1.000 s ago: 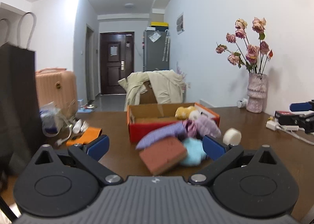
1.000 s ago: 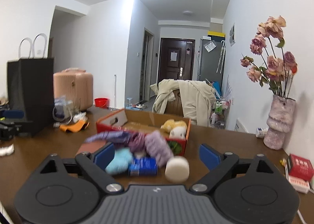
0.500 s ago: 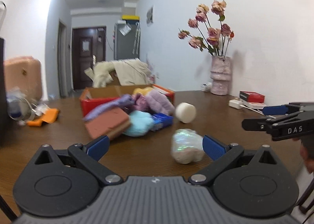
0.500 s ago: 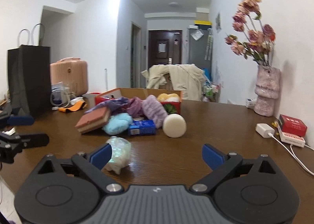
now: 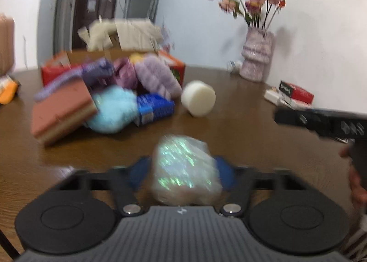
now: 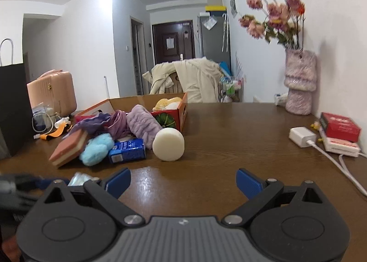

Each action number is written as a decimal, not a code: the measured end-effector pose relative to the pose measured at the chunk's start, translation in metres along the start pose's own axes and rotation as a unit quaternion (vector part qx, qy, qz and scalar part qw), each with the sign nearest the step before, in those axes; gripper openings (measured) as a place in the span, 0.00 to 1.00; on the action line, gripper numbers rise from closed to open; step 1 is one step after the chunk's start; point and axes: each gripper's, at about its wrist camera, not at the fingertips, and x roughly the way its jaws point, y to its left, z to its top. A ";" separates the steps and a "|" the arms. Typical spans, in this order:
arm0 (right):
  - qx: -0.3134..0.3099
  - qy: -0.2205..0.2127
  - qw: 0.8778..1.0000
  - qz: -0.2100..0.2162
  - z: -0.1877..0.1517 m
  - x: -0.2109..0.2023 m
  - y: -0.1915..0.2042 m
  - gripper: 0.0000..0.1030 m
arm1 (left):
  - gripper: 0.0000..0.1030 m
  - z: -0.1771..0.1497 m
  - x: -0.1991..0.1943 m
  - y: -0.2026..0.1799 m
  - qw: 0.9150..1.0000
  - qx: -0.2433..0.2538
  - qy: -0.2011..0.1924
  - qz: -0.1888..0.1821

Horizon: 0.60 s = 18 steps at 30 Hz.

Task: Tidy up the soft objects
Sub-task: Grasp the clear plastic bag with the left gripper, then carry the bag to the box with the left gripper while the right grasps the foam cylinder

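Wooden table (image 6: 229, 129), soft pile beside red box (image 6: 174, 113).

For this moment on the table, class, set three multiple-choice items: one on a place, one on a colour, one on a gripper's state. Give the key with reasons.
1. Where does the white foam cylinder lie?
A. inside the box
B. on the table, in front of the box's near corner
C. between the right gripper's fingers

2. What colour is the fluffy ball beside the sponge?
A. light blue
B. yellow
C. red

3. What is the left gripper doing?
A. standing wide open over bare table
B. closing around the shiny wrapped bundle
C. gripping the sponge

Key:
1 B: it rests on the wood, outside the box.
2 A: its fuzz is pale blue in both views.
3 B: the blue pads sit on either side of the bundle; blur hides whether they touch it, while the right gripper is open and empty.
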 end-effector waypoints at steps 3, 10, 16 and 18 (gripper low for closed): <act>0.009 0.014 1.000 0.001 0.011 0.033 0.007 0.96 | 0.44 0.001 0.000 0.008 1.000 -0.011 0.002 -0.019; 0.029 0.045 0.999 -0.006 0.029 0.117 0.025 0.93 | 0.44 0.034 -0.002 0.056 0.997 -0.076 -0.025 -0.015; 0.021 0.049 0.998 -0.030 0.037 0.161 0.033 0.80 | 0.44 0.054 0.006 0.084 0.995 -0.093 -0.047 -0.008; 0.018 0.054 0.998 -0.030 0.037 0.166 0.032 0.74 | 0.44 0.056 0.009 0.089 0.994 -0.094 -0.050 -0.004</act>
